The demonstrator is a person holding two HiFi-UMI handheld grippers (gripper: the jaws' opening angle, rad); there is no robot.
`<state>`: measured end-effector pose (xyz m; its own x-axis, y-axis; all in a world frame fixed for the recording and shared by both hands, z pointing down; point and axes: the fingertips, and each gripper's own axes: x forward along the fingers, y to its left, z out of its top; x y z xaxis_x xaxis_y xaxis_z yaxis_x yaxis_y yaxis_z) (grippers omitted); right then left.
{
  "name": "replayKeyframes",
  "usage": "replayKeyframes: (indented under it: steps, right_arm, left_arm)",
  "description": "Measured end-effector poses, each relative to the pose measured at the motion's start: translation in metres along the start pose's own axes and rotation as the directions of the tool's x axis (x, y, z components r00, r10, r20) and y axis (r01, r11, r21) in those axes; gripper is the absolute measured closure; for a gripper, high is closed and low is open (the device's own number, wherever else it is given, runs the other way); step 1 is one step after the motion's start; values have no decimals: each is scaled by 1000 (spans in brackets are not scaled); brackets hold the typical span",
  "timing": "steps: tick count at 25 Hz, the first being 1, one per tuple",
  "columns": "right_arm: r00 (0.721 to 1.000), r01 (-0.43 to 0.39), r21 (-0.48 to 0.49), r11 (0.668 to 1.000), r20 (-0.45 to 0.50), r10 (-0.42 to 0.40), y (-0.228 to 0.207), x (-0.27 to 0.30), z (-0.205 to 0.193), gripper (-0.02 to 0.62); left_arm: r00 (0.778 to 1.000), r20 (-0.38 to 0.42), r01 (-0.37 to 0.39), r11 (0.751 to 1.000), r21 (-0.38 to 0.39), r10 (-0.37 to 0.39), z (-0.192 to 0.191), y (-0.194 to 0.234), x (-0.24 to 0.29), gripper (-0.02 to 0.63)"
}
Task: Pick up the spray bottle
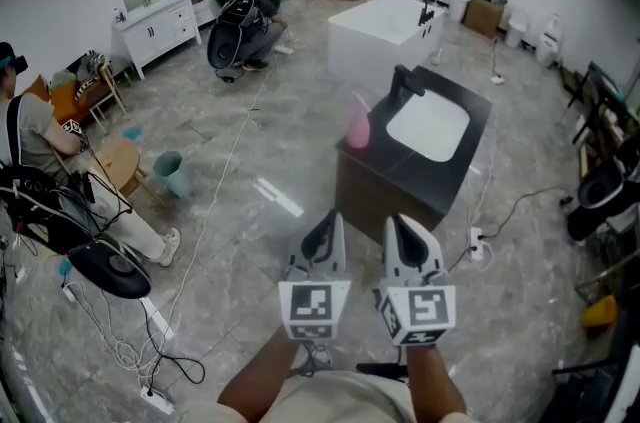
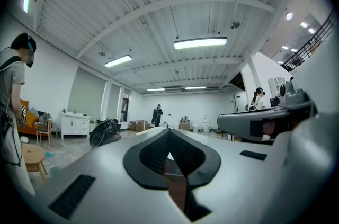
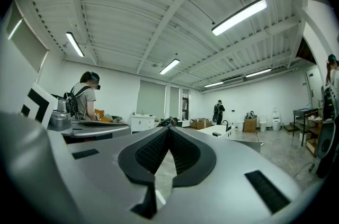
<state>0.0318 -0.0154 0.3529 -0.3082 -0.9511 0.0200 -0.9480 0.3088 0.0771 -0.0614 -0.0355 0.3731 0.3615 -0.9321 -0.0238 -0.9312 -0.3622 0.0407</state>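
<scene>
Nearest, the left gripper [image 1: 326,226] and right gripper [image 1: 405,231] are held side by side at the near edge of the head view, level and pointing toward the far side of the room. Each is a smooth grey-white shell with a black-and-white marker cube at its back. In each gripper view, both pairs of ribbed black pads meet at their tips, so the jaws are together with nothing between them. The spray bottle [image 1: 357,126] stands well apart from both, farther off and roughly in line between them. It sits on the left edge of a dark cabinet [image 1: 400,196], just left of the basin [image 1: 428,126]. The bottle looks like pink translucent plastic, wider at the base and narrowing upward; its trigger head is too blurred to make out. The basin is a white rounded rectangle set in a matt black top, with a black angular tap [image 1: 405,86] at its far-left side. A white, box-like tub [image 1: 385,31] lies beyond it, and the floor [image 1: 250,171] is glossy grey marbled tile. The step in hand is judged to be the approach, with no grasp begun. The next move would need the gap closed, one gripper's jaws parted, and the light, probably slick bottle taken around its body without tipping it.
</scene>
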Motion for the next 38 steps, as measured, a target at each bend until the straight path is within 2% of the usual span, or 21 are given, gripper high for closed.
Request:
replayKeyframes:
  steps: [15,33,38]
  right_arm:
    - [1000,1,0,1000,3,-1,-24,81,-11,589]
    - [994,-105,23,994,22,105,-143,247,-11,589]
    - [994,-106,43,993,5,106,-181,280,-18,589]
  left_arm:
    - [1000,-18,-4,1000,18,4,-12,35,76,604]
    - [994,-22,-101,993,59,103,-6,43,271,604]
    - [993,-24,-118,991,63,119,-9,38,318,604]
